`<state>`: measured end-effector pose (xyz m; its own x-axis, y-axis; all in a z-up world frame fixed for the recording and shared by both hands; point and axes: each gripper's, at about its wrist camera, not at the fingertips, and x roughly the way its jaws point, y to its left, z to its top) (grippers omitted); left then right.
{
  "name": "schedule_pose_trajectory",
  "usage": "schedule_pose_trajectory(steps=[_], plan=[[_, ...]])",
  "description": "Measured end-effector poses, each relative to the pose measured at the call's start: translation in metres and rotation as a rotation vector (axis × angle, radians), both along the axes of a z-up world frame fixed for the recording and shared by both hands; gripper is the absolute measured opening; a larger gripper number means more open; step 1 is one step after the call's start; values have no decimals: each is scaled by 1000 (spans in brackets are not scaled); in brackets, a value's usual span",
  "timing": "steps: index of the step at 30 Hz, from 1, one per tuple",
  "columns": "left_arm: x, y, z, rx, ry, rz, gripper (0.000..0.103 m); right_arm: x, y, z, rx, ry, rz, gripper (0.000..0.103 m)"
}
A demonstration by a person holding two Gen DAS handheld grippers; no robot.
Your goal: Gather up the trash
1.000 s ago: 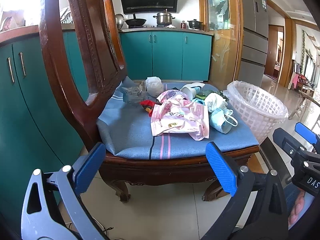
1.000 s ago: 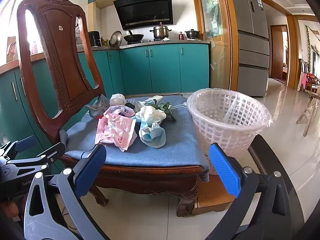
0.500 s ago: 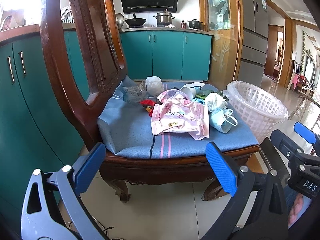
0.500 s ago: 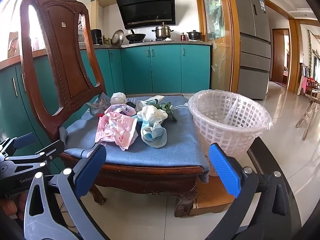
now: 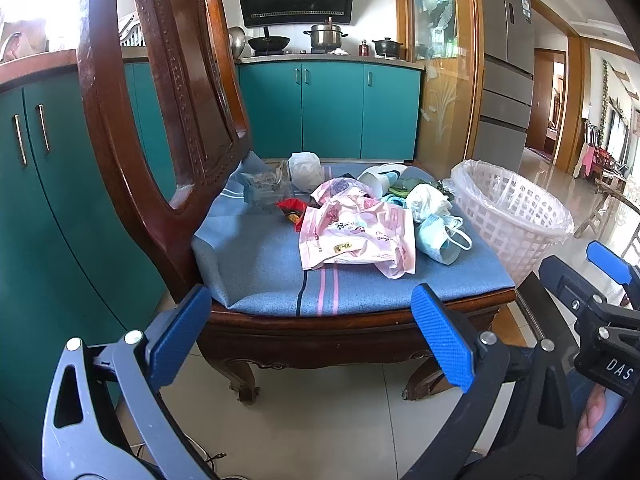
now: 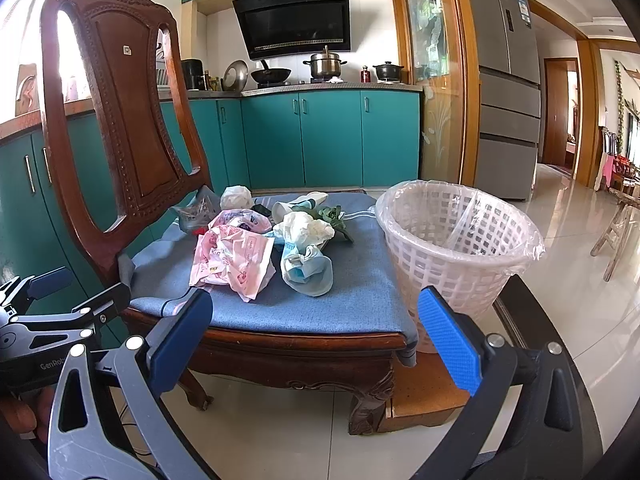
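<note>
Trash lies piled on the blue seat cushion (image 5: 260,264) (image 6: 360,300) of a wooden chair: a pink plastic bag (image 5: 356,236) (image 6: 232,258), a blue face mask (image 5: 438,238) (image 6: 308,270), crumpled white tissue (image 5: 428,200) (image 6: 306,228), a white cup (image 5: 374,182), a clear wrapper (image 5: 262,184) and a red scrap (image 5: 290,205). A white lattice bin with a clear liner (image 5: 512,216) (image 6: 456,240) stands right of the seat. My left gripper (image 5: 312,334) is open and empty, before the seat's front edge. My right gripper (image 6: 316,336) is open and empty too, also short of the seat.
The chair's tall carved back (image 6: 124,120) rises at the left. Teal cabinets (image 5: 332,108) and a stove counter stand behind, a fridge (image 6: 508,92) at the right. A wooden block (image 6: 424,396) lies under the bin on the tiled floor.
The right wrist view has shifted slightly, rising and drawing a little nearer the chair. The left gripper has stayed almost still. The trash has not moved.
</note>
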<state>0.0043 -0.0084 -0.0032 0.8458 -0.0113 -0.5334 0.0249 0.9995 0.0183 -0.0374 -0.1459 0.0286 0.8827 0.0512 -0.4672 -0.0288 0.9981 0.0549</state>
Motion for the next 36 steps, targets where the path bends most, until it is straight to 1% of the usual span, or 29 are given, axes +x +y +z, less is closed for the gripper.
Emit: schedule_pose_trajectory(steps=[11, 17, 20, 22, 25, 28, 30, 33, 34, 36], plan=[[0, 2, 0, -4, -6, 4, 100, -1, -2, 1, 0, -7, -2, 100], [2, 2, -3, -8, 6, -1, 100, -1, -1, -1, -9, -8, 2, 100], [-1, 2, -2, 3, -30, 8, 100, -1, -1, -1, -9, -11, 6, 100], [-4, 3, -2, -8, -58, 8, 100, -1, 0, -2, -12, -10, 7, 100], [-2, 5, -4, -37, -68, 5, 100, -1, 0, -2, -18, -11, 11, 100], [1, 4, -8, -41, -47, -2, 100, -1, 1, -3, -25, -7, 15, 100], [0, 1, -8, -26, -39, -14, 100, -1, 2, -3, -32, -6, 15, 100], [-4, -8, -2, 32, -40, -33, 100, -1, 2, -2, -32, -1, 21, 100], [-4, -10, -2, 41, -28, -51, 100, 0, 3, -2, -32, 4, 26, 100], [1, -12, -4, 39, 24, -77, 100, 1, 3, -3, -49, 26, 34, 100]])
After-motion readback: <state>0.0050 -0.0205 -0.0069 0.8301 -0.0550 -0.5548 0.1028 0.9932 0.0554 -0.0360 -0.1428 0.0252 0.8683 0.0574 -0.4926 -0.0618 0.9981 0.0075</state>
